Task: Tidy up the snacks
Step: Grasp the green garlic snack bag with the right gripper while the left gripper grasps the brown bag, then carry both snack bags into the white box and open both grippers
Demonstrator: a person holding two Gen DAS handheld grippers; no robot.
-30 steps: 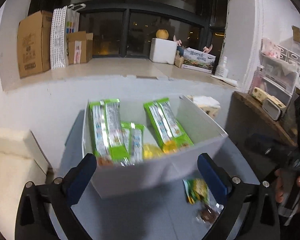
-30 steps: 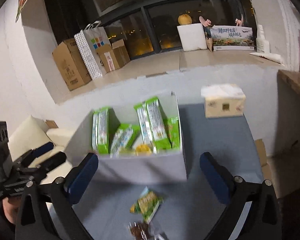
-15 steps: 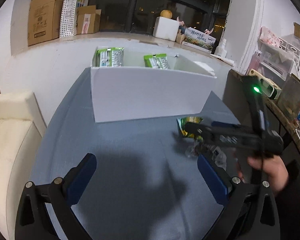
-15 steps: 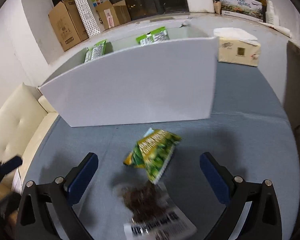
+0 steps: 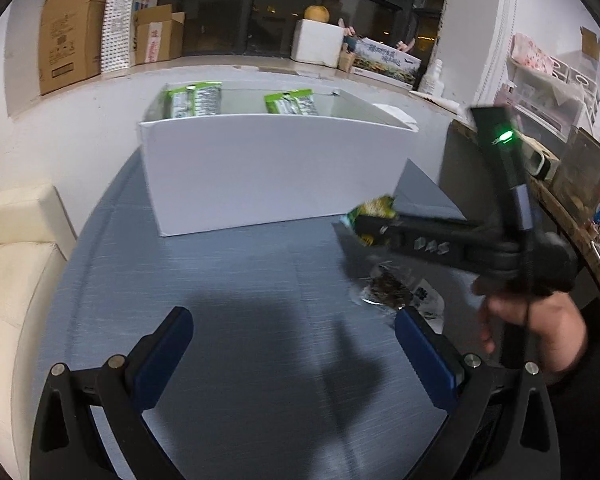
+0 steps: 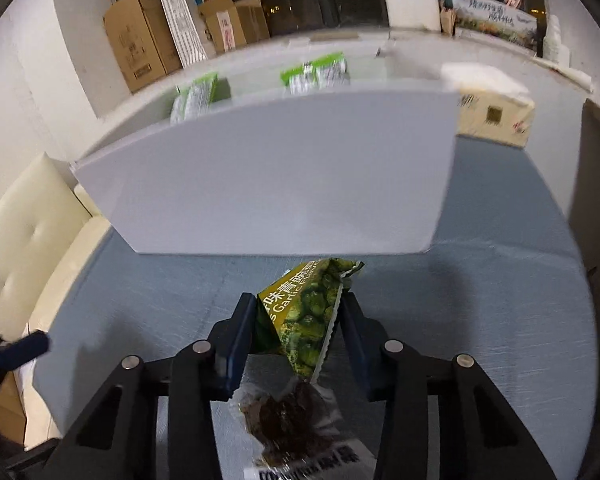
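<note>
A: What is the biggest thing you see?

B: Your blue desk (image 6: 480, 320) fills the lower half of the frame. The white box (image 6: 280, 176) stands on it in the middle, with green snack packs (image 6: 316, 72) poking out at the top.

A: Where is the snack you want?

B: The green pea bag (image 6: 308, 312) sits low in the middle of the right wrist view. Your right gripper (image 6: 300, 320) is squeezed on it from both sides. A clear pack of brown bits (image 6: 288, 420) lies just below it, at the bottom of the frame.

A: And your other one?

B: Your left gripper (image 5: 292, 344) is wide open at the bottom of its view, holding nothing.
</note>
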